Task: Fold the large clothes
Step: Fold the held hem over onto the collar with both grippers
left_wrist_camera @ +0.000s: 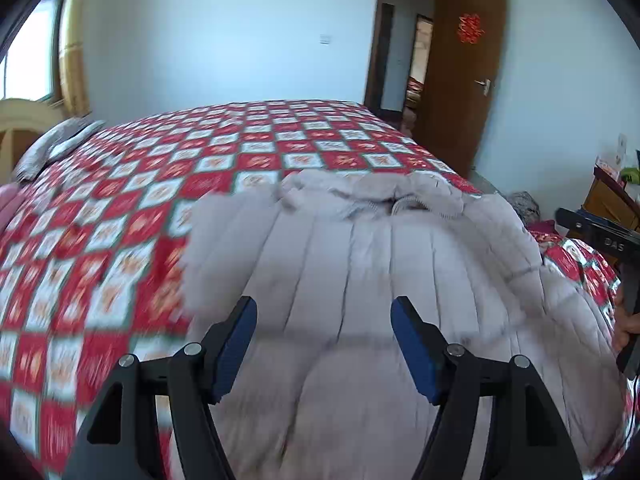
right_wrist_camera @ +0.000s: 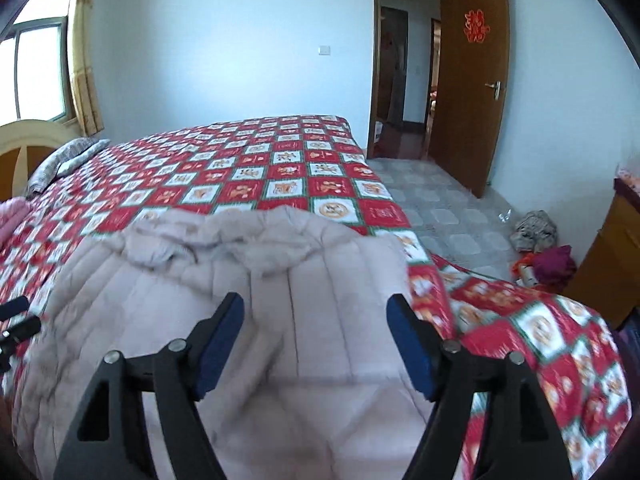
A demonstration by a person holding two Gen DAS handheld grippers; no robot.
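Pale grey-pink quilted fabric: a large padded coat [left_wrist_camera: 360, 280] lies flat on the bed [left_wrist_camera: 140, 208], near the bed's closer edge, its fur-trimmed hood [left_wrist_camera: 360, 190] pointing toward the far wall. The bed carries a red-and-white checked cover [right_wrist_camera: 280, 172] that shows on all sides of the coat.

Left gripper [left_wrist_camera: 324, 344]: jaws spread wide, blue pads facing each other, nothing between them. It hangs above the lower body of the coat; whether it touches the fabric cannot be told. At the right edge of the left wrist view, part of the other tool and a hand [left_wrist_camera: 626, 328] are visible.

Right gripper [right_wrist_camera: 316, 344]: jaws spread wide, nothing pinched, positioned over the coat's right half close to its side edge. In this view the coat [right_wrist_camera: 240, 300] and hood [right_wrist_camera: 224, 240] appear with some motion blur.

Surroundings: a grey pillow [right_wrist_camera: 64, 160] near the headboard [right_wrist_camera: 28, 136] at left; a brown door [right_wrist_camera: 472, 80] standing open, bearing a red paper ornament [right_wrist_camera: 477, 26]; a heap of clothes [right_wrist_camera: 540, 248] on the tiled floor [right_wrist_camera: 440, 208]; a wooden cabinet [right_wrist_camera: 612, 248] at right.
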